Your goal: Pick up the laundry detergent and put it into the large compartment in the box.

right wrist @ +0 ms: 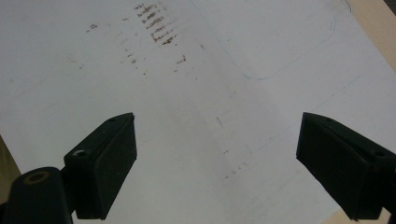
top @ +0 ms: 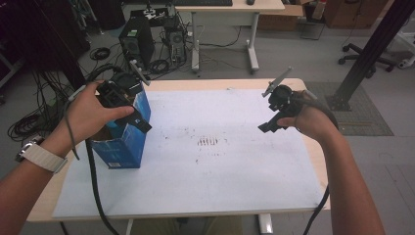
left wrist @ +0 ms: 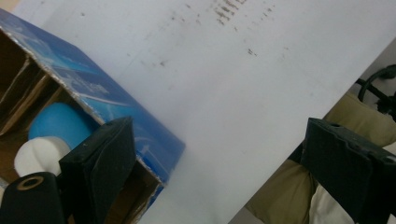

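A blue cardboard box (top: 125, 147) stands open-topped on the left part of the white sheet (top: 220, 166). My left gripper (top: 131, 117) hovers just above the box's rim, tilted down. In the left gripper view its jaws stand wide apart: one hangs over the box's (left wrist: 121, 102) opening, the other is out past the table's near edge. My left gripper (left wrist: 219, 128) is open and its pads press on nothing. Inside the box lie a blue rounded object (left wrist: 58, 123) and a white rounded one (left wrist: 37, 151). My right gripper (top: 269, 125) (right wrist: 217, 116) hangs open over the sheet's right side, with only bare paper between its jaws.
Dark smudges (top: 208, 142) mark the sheet's middle, and a faint pencil outline (right wrist: 289, 51) shows nearer my right gripper. The wooden table (top: 313, 161) shows around the sheet. Behind it on the floor are a computer tower (top: 136, 41), cables, a desk and a black post (top: 364, 58).
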Motion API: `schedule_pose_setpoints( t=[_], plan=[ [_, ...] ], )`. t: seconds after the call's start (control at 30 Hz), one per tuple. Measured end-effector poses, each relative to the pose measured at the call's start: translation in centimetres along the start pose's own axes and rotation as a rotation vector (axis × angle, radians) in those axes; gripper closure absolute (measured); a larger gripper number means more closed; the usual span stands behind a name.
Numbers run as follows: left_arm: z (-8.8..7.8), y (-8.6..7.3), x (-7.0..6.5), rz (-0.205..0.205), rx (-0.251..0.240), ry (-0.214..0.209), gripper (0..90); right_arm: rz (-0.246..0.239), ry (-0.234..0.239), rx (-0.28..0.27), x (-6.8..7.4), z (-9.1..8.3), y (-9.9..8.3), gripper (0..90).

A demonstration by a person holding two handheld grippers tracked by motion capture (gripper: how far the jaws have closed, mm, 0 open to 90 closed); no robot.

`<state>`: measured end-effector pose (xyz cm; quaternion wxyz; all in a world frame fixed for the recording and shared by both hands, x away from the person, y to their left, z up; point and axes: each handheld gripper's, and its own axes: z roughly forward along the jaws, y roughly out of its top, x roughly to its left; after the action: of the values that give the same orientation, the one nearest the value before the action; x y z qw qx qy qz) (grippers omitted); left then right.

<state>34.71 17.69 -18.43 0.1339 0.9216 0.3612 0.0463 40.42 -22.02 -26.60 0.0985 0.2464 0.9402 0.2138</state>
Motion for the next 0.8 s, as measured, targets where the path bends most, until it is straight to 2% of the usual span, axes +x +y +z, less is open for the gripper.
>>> schedule_pose_setpoints(
  t=[0.4,0.53,0.6,0.8],
  plan=[
    [0.3,0.3,-0.8,0.085,0.058,-0.042,10.5,0.001,0.0,0.0,0.0,0.0,0.0,12.3],
    [0.4,0.4,-1.1,0.107,0.068,-0.059,10.5,0.0,0.0,0.001,0.0,0.0,0.0,12.3],
    [0.5,0.5,-1.2,0.121,0.07,-0.084,10.5,-0.001,-0.001,0.001,0.0,0.0,0.0,12.3],
    [1.0,0.4,-1.6,0.161,0.086,-0.103,10.5,0.004,-0.002,0.0,0.0,-0.1,-0.1,12.3]
  ],
)
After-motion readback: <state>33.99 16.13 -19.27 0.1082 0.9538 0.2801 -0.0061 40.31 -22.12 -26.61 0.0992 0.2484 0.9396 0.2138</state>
